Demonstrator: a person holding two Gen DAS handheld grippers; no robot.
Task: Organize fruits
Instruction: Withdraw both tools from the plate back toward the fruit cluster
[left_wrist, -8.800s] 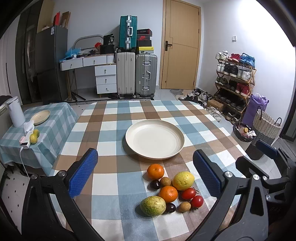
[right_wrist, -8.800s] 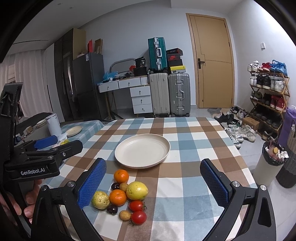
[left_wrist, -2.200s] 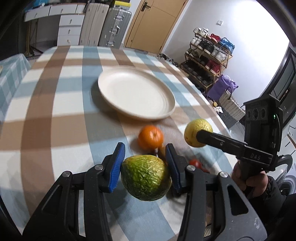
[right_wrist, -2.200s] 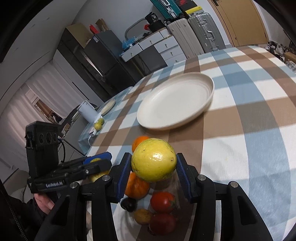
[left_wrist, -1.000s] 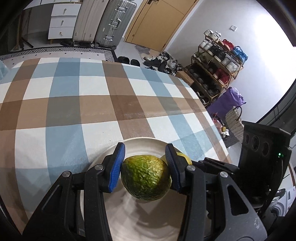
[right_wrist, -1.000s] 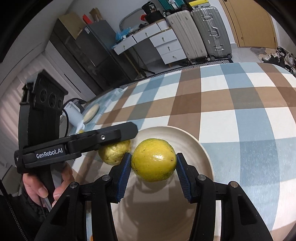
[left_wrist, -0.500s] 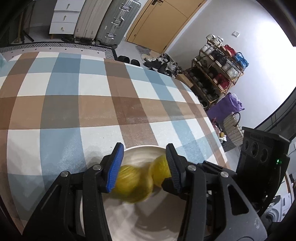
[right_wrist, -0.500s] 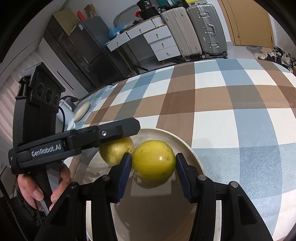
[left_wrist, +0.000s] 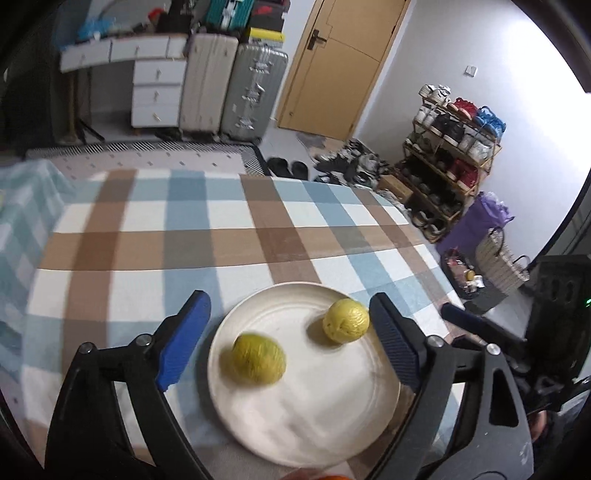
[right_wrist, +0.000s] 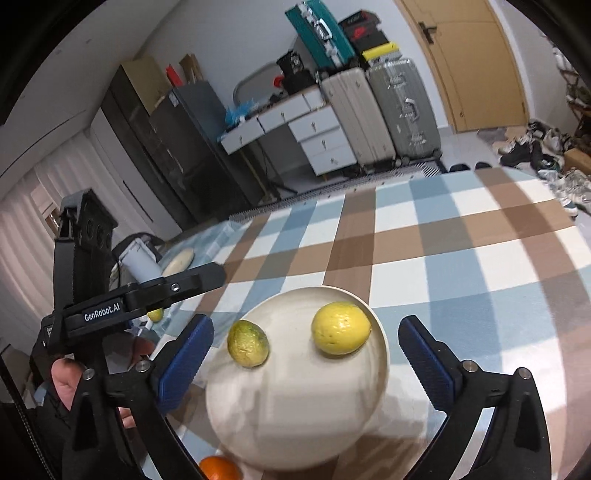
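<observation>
The cream plate lies on the checked tablecloth. Two fruits rest free on it. One is a green-yellow fruit, blurred, on the left. The other is a yellow fruit, on the right. My left gripper hangs above the plate's near side. Its jaws are opening wide and its pads touch nothing. From the right wrist view, the green-yellow fruit and yellow fruit lie on the plate. They sit below my right gripper, whose jaws are also opening with nothing pressed. An orange sits at the plate's near edge.
A hand holds the left gripper at the plate's left. A side table with a kettle and small plate stands beyond. Suitcases, a door and a shoe rack line the room past the table's far edge.
Both grippers let go of their fruits, which now lie on the plate. Both sets of jaws spread wide and both grippers rose and drew back from the plate.
</observation>
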